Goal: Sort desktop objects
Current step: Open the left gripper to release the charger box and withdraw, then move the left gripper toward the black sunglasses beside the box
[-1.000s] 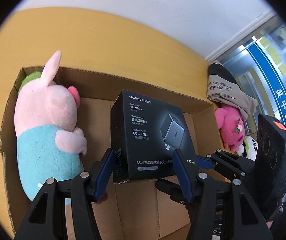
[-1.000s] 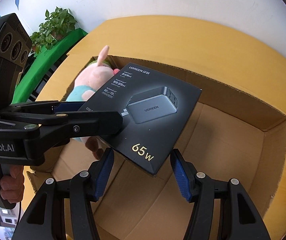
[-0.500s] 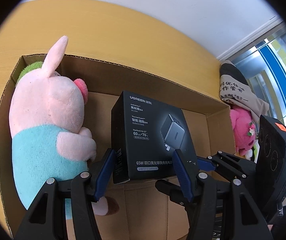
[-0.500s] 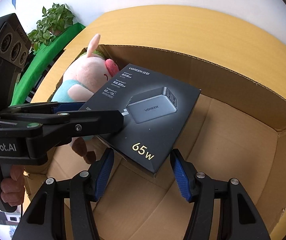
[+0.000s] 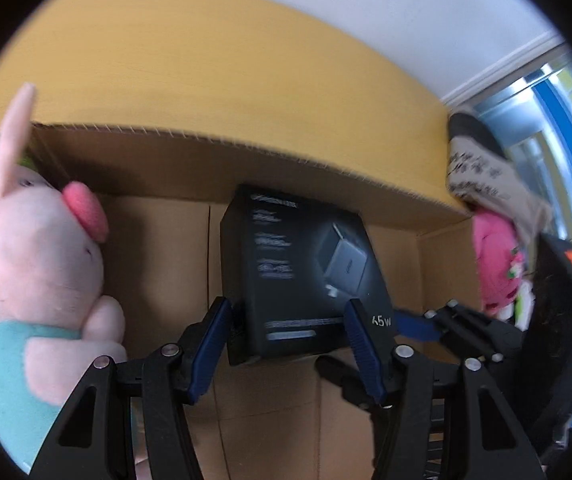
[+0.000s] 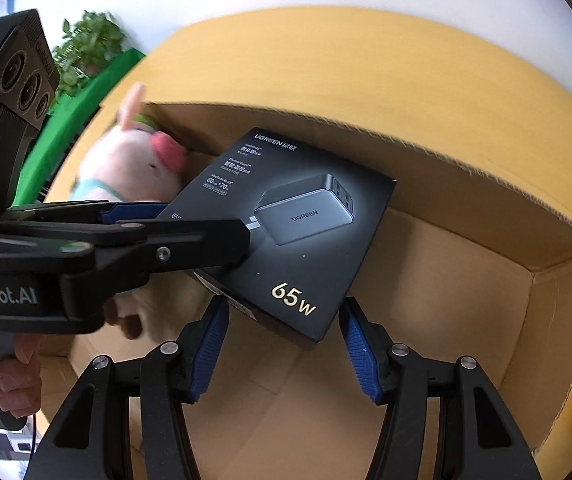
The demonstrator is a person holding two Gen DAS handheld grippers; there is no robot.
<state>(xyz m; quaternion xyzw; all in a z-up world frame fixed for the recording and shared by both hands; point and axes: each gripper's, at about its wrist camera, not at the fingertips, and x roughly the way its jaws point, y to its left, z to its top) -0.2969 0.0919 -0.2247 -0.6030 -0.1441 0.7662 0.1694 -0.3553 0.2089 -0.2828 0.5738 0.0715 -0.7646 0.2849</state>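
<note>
A black charger box (image 5: 297, 276) (image 6: 297, 236) hangs inside an open cardboard box (image 5: 246, 164) (image 6: 465, 280), near its far wall. My left gripper (image 5: 287, 332) is shut on the charger box's two side edges; it shows from the side in the right wrist view (image 6: 206, 236). My right gripper (image 6: 284, 340) also holds the charger box by its near corner, the blue pads against its edges. A pink plush pig in a teal shirt (image 5: 34, 272) (image 6: 134, 168) lies in the cardboard box's left end.
The cardboard box stands on a yellow table (image 5: 206, 60) (image 6: 365, 60). A pink plush toy (image 5: 493, 264) and a printed cloth bag (image 5: 481, 172) lie outside the box's right end. A green plant (image 6: 86, 48) stands far left.
Both grippers have carried the charger box deeper and lower into the cardboard box, toward its far wall. The plush pig now looms larger at the left.
</note>
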